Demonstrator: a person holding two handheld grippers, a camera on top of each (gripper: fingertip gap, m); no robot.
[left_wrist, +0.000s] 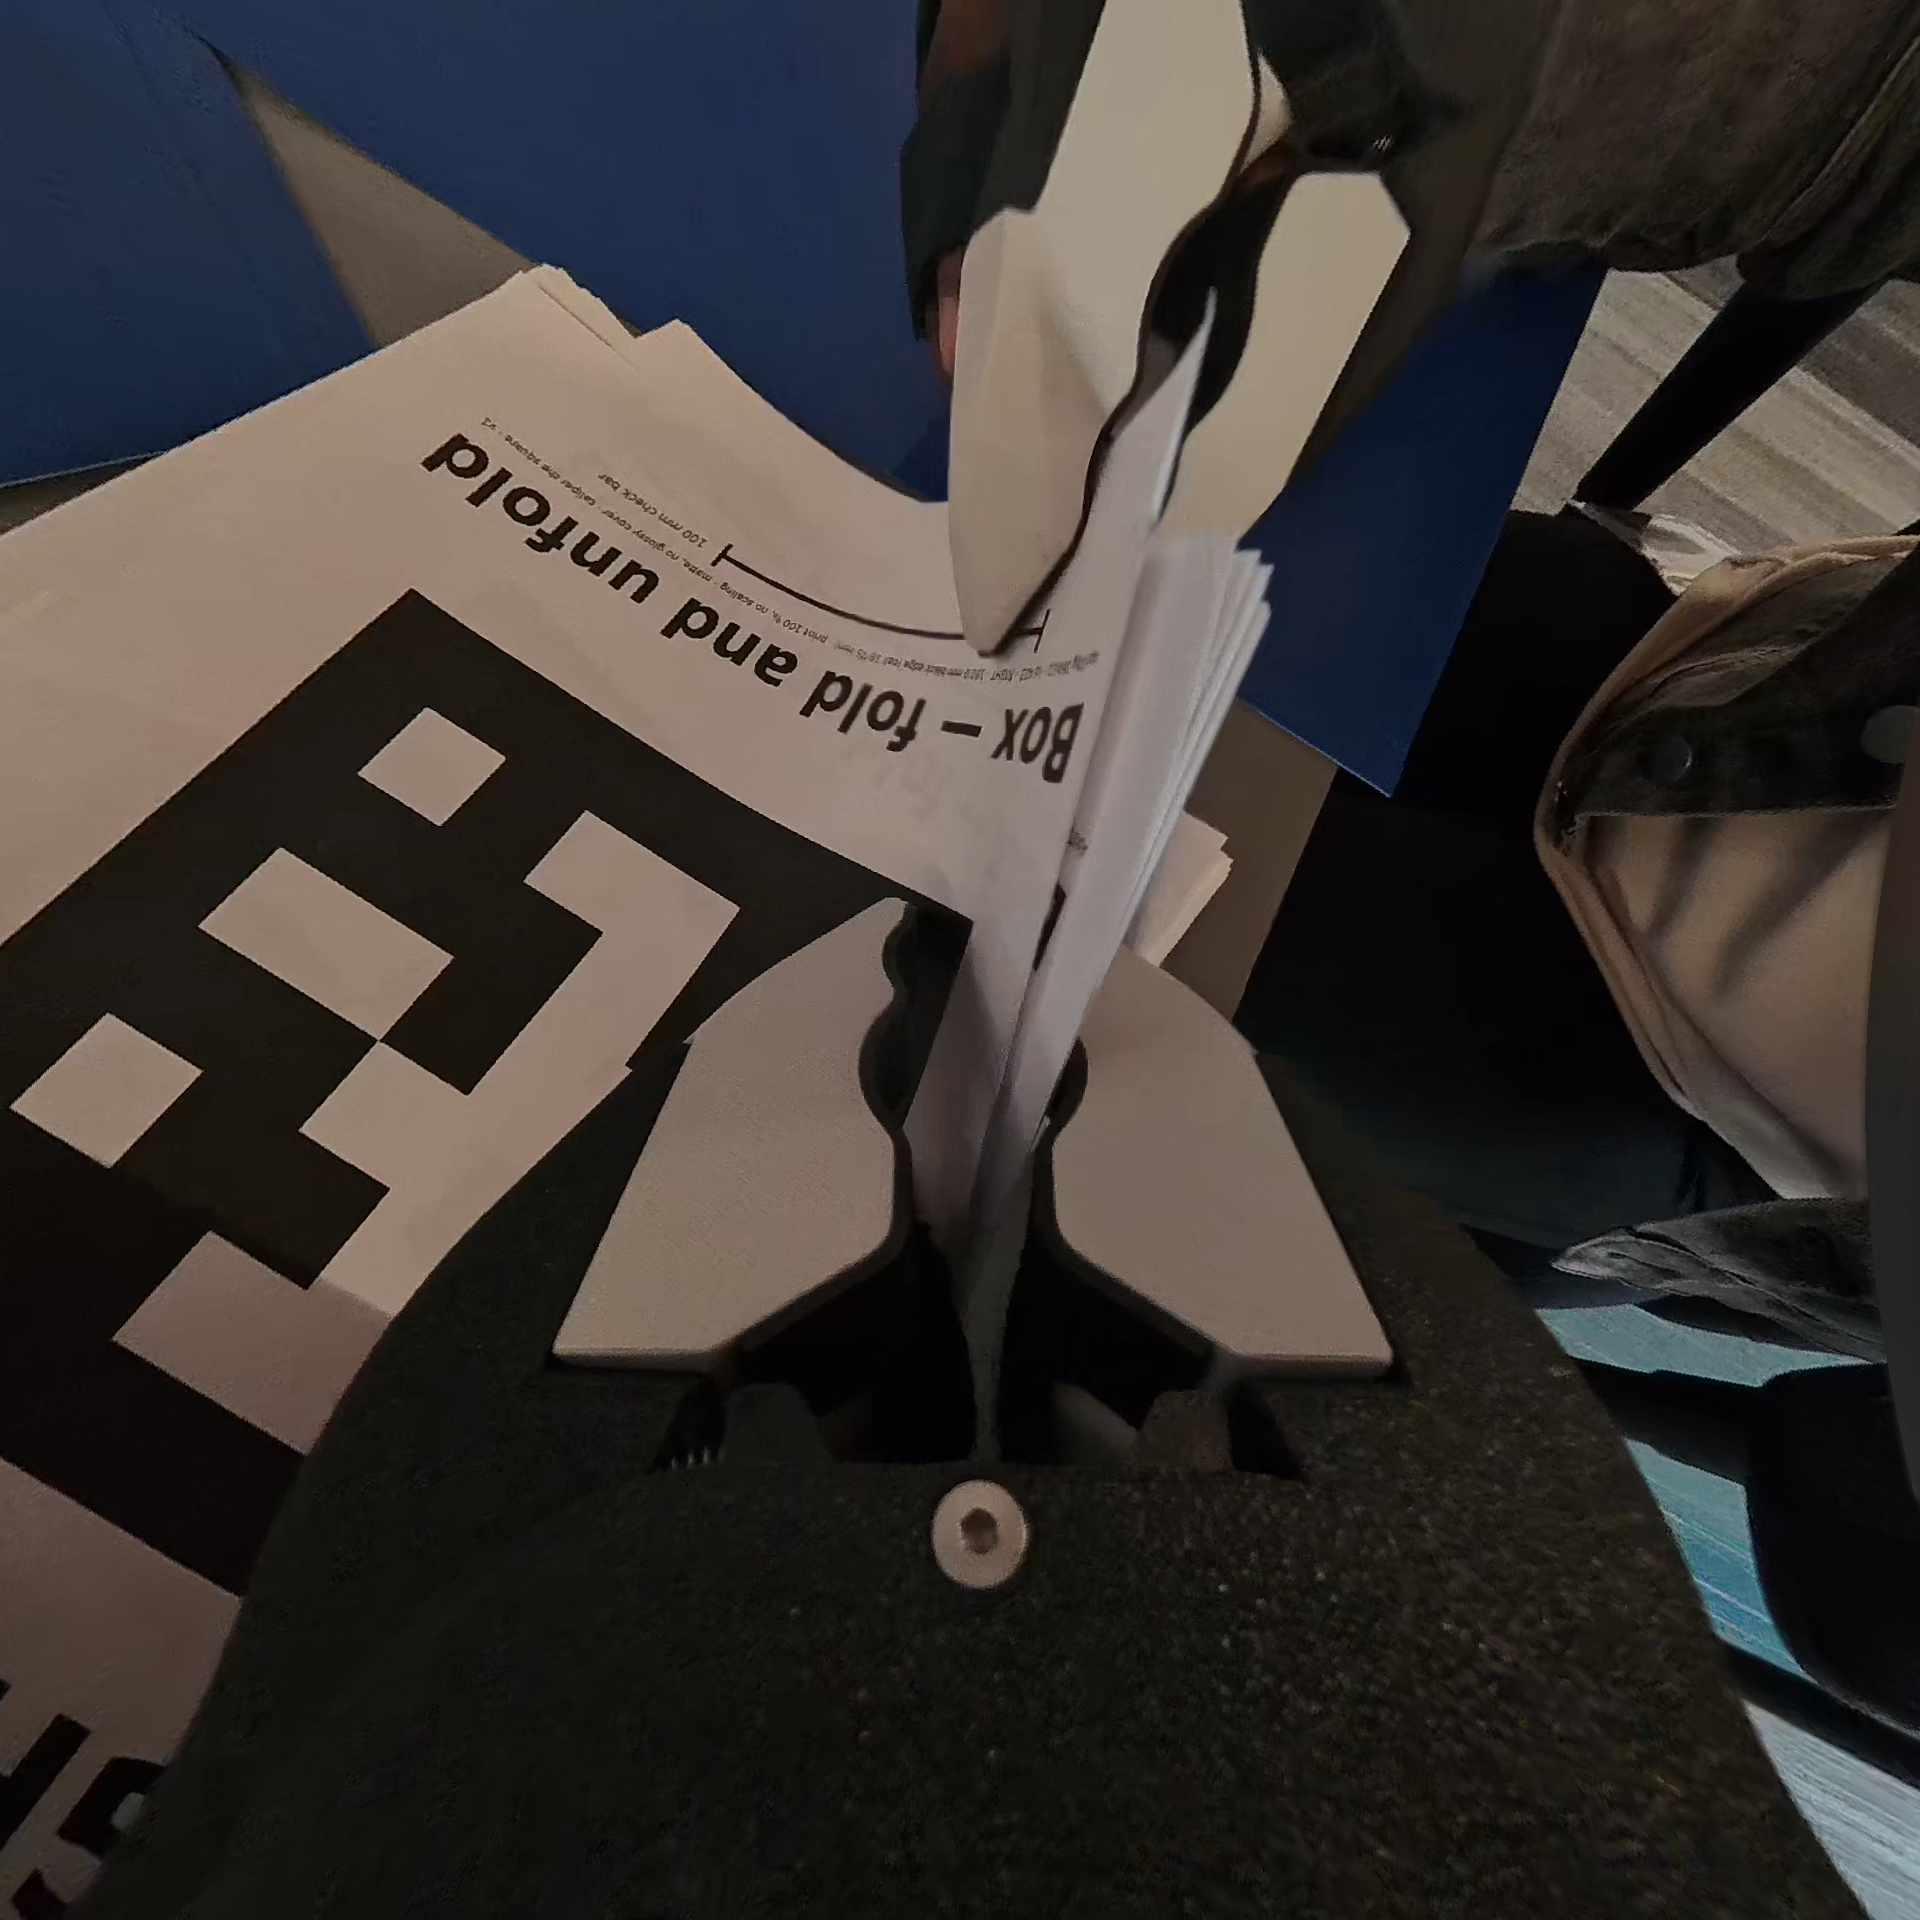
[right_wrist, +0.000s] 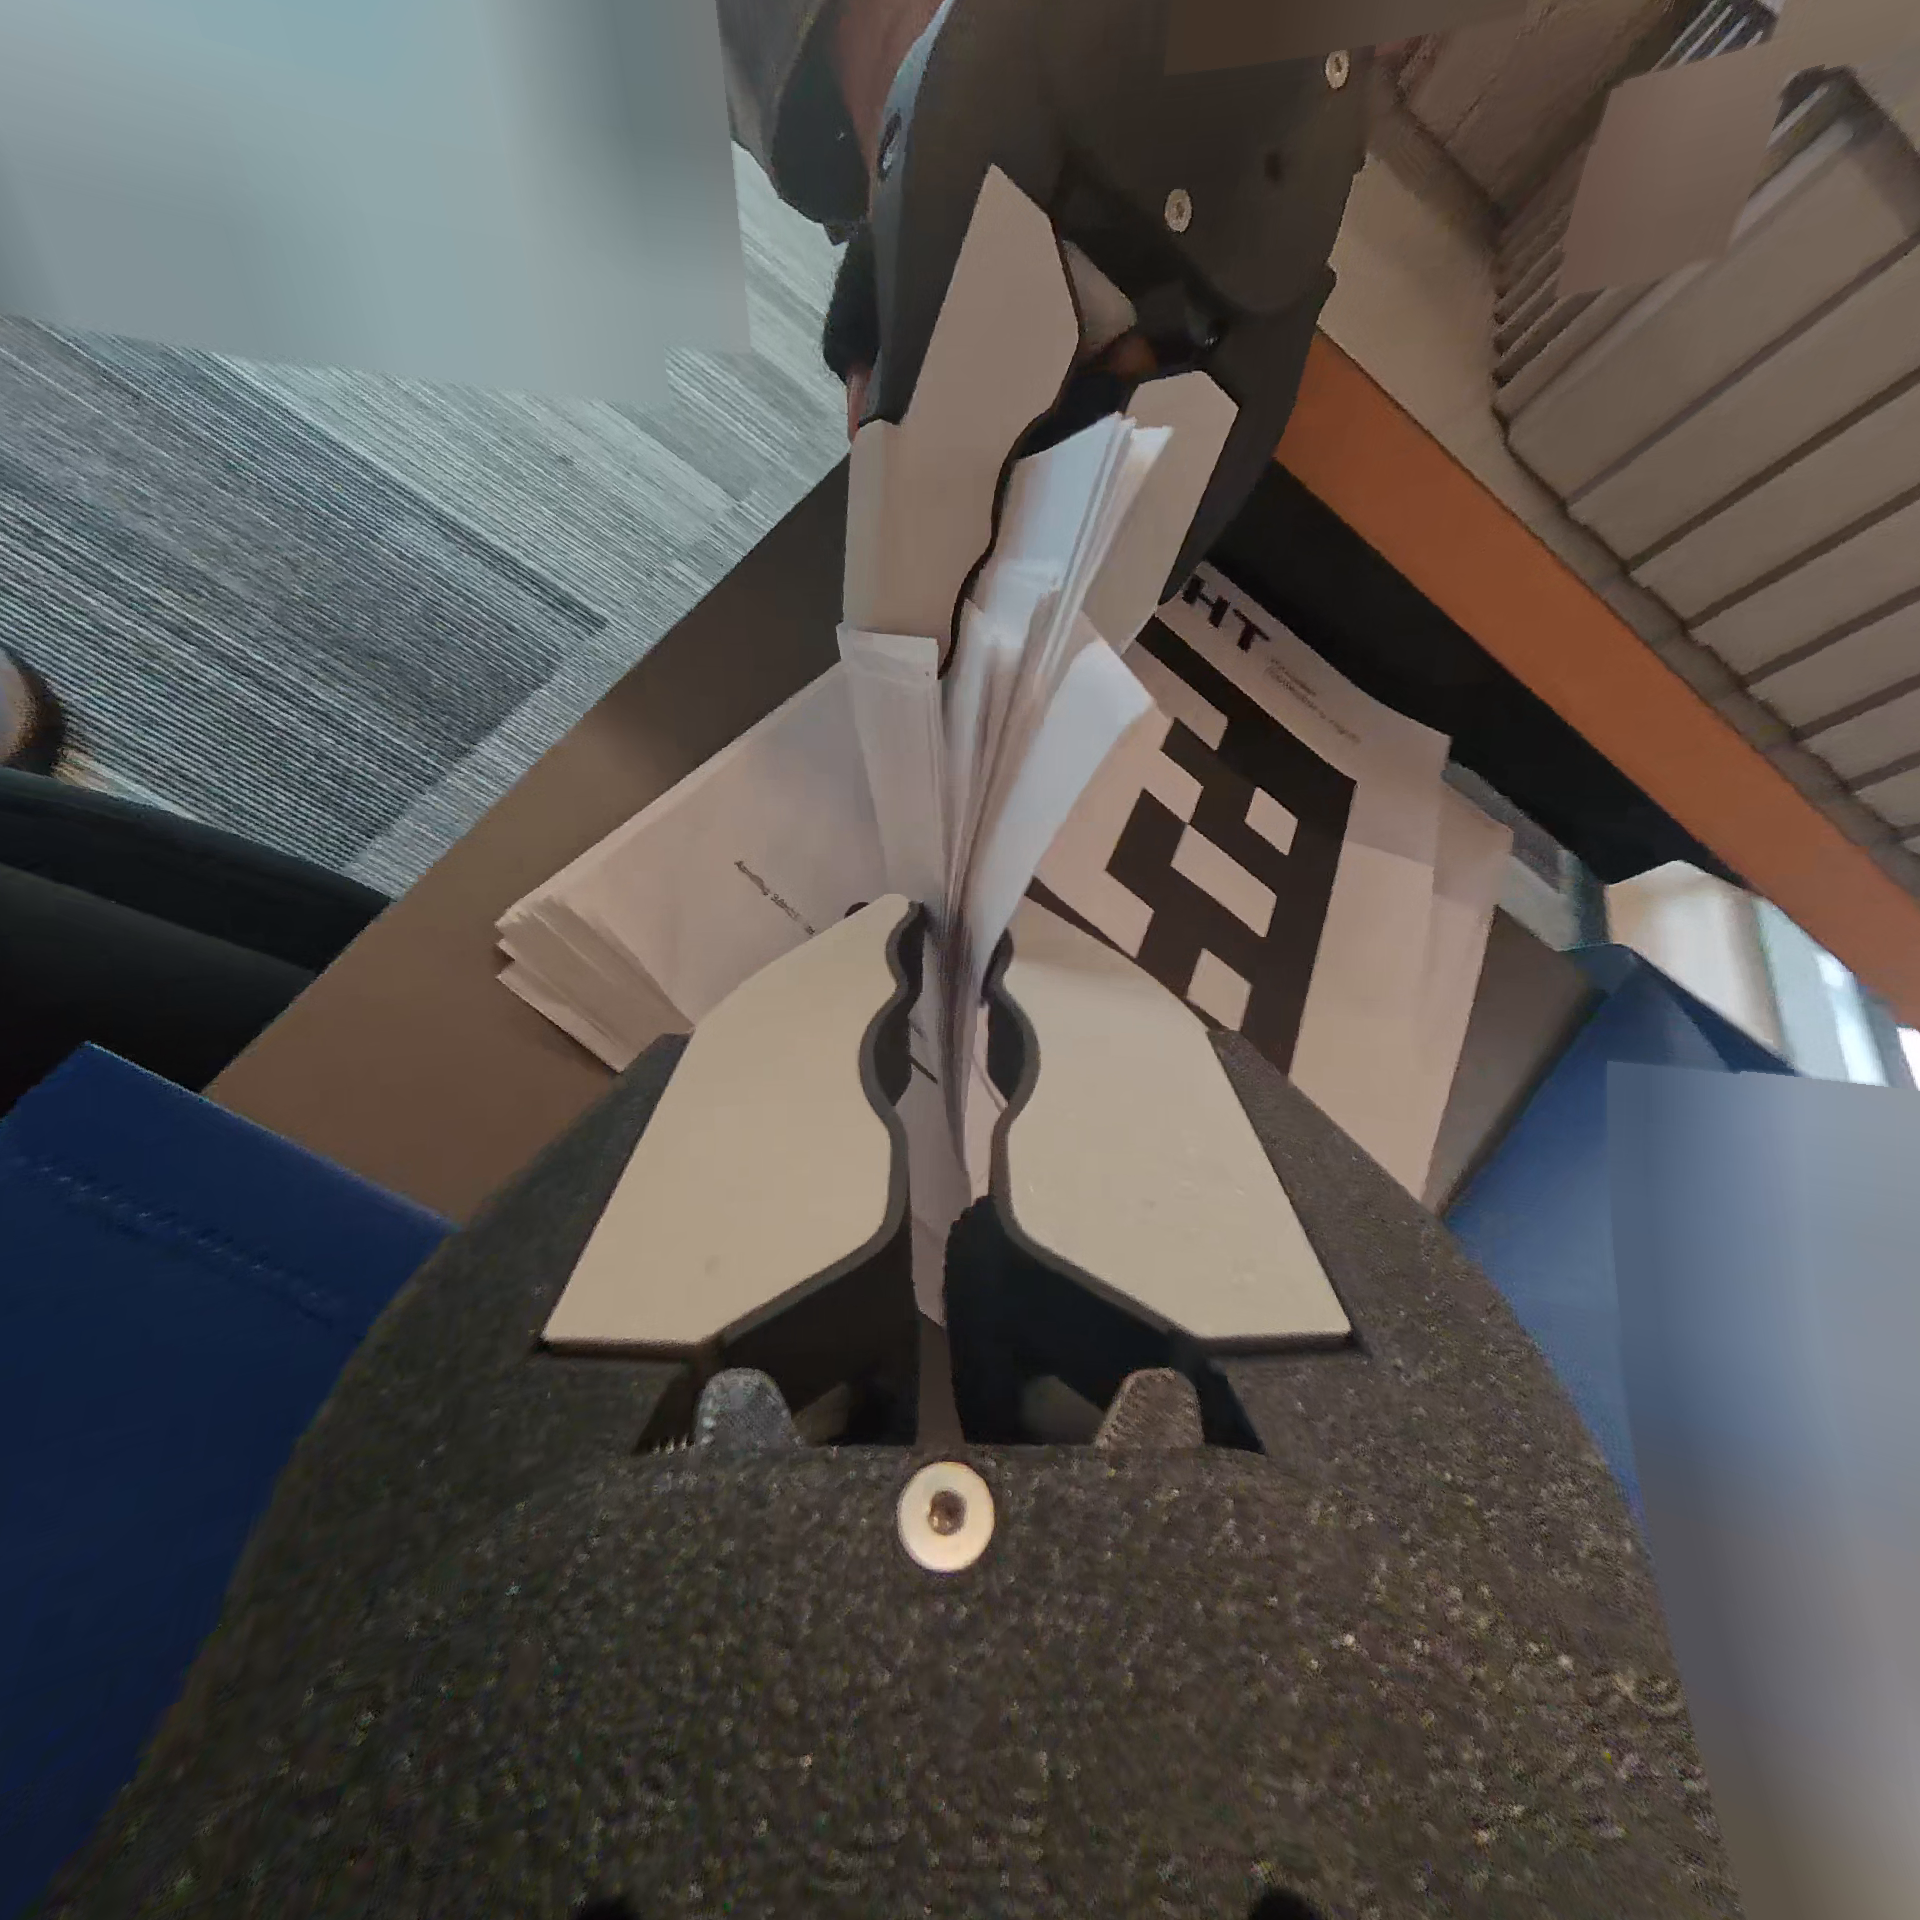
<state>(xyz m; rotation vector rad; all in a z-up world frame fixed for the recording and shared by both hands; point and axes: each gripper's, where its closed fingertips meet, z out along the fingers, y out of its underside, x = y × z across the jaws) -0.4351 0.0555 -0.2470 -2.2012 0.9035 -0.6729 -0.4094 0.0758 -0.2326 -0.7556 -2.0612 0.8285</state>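
A sheaf of white paper sheets (left_wrist: 1174, 707) is held on edge between my two grippers. In the left wrist view my left gripper (left_wrist: 1013, 966) is shut on its near end, and my right gripper (left_wrist: 1132, 499) is shut on its far end, above. The right wrist view shows the same sheaf (right_wrist: 1039, 707), with my right gripper (right_wrist: 956, 935) shut on the near end and my left gripper (right_wrist: 1023, 582) on the far end. The sheets fan out slightly between the grips. Below lies a stack of printed sheets (left_wrist: 416, 831) with a large black square pattern; it also shows in the right wrist view (right_wrist: 1226, 831).
The stack lies on a brown table (right_wrist: 416, 1060). Blue cloth (left_wrist: 520, 156) lies beyond it and beside it (right_wrist: 156, 1299). A beige bag (left_wrist: 1714, 914) and a dark chair leg (left_wrist: 1714, 384) are at the right. An orange shelf edge (right_wrist: 1558, 644) and grey carpet (right_wrist: 260, 571) show behind.
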